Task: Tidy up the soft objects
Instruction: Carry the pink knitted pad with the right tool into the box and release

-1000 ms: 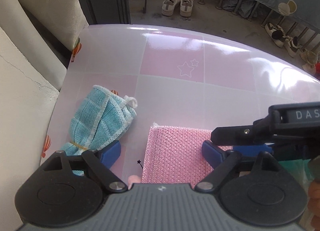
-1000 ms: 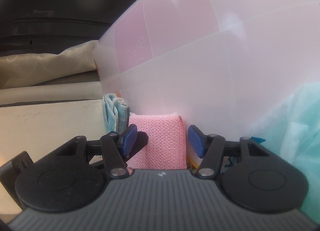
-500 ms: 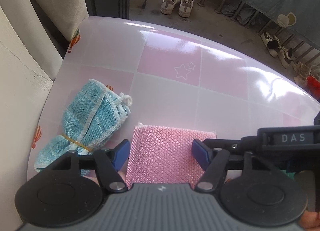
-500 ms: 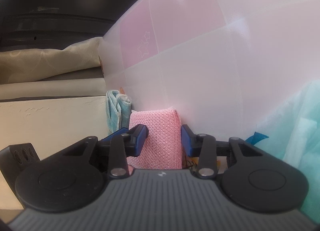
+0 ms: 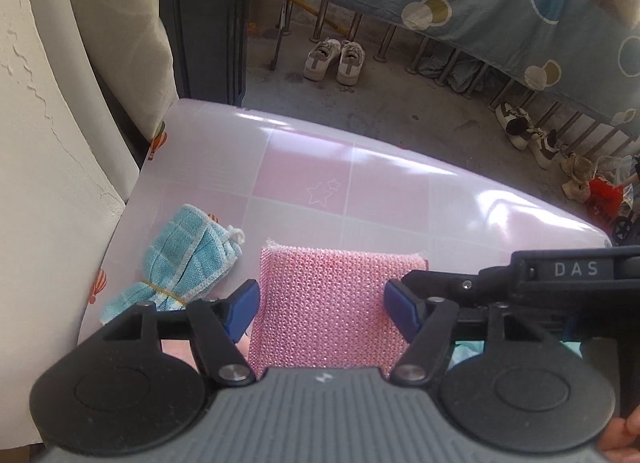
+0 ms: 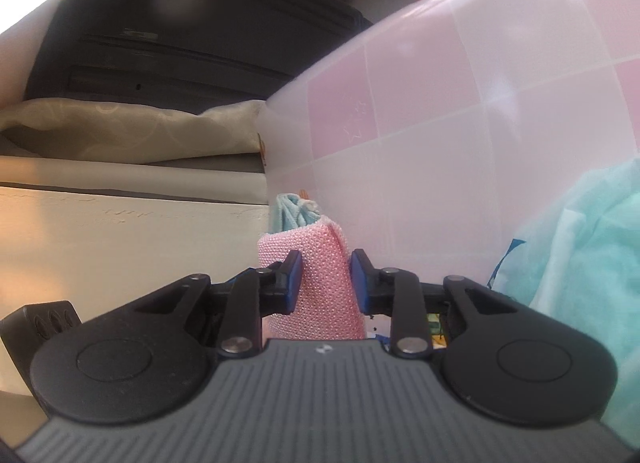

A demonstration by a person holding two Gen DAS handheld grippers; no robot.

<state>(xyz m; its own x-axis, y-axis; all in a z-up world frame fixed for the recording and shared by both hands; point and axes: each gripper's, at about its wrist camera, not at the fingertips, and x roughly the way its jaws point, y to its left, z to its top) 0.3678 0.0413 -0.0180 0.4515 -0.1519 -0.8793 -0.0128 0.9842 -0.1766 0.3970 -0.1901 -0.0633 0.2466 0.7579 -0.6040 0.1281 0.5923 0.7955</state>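
A pink mesh sponge [image 5: 328,303] lies between my two grippers above the pink checked table [image 5: 360,191]. My right gripper [image 6: 326,281] is shut on the sponge's [image 6: 320,279] right end, squeezing it; its black body [image 5: 560,275] enters the left wrist view from the right. My left gripper [image 5: 322,303] is open, its blue pads either side of the sponge's near part, not pressing it. A folded blue cloth [image 5: 188,259] bound with a yellow band lies left of the sponge; its end shows behind the sponge in the right wrist view [image 6: 294,211].
A pale green cloth [image 6: 588,255] lies at the right of the table. A cream cushion and wall [image 5: 60,143] border the table's left edge. Beyond the far edge is a concrete floor with shoes [image 5: 332,61] and a covered rack [image 5: 500,3].
My right gripper has closed on the pink sponge and squeezed it narrower. The left gripper has drawn back and risen, with the sponge now between its open pads.
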